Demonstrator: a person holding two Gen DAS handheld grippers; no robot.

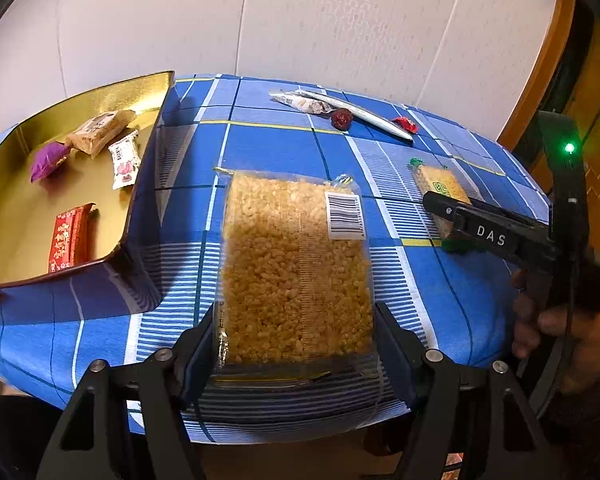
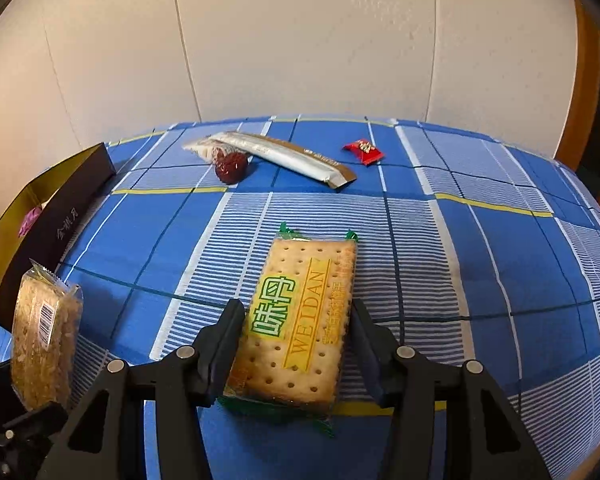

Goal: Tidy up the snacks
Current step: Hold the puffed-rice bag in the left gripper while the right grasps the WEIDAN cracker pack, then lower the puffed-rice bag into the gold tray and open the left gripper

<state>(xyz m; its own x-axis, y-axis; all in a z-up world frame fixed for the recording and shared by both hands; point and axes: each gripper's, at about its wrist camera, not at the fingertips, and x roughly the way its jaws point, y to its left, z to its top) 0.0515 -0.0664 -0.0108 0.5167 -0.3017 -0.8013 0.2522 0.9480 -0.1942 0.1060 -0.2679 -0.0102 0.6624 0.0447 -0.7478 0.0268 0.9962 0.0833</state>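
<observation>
Left wrist only: gold box (image 1: pixel 148 92) interior, red packet (image 1: pixel 69 237) inside.

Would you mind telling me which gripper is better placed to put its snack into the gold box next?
Left, probably. The left gripper holds the rice-crisp pack right beside the gold box; the right gripper, around the cracker pack, sits farther away.

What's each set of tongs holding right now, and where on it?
Left tongs clamp the rice crisp pack by its long edges at the near end. Right tongs straddle the cracker pack at its near end; a firm grip can't be told.
</observation>
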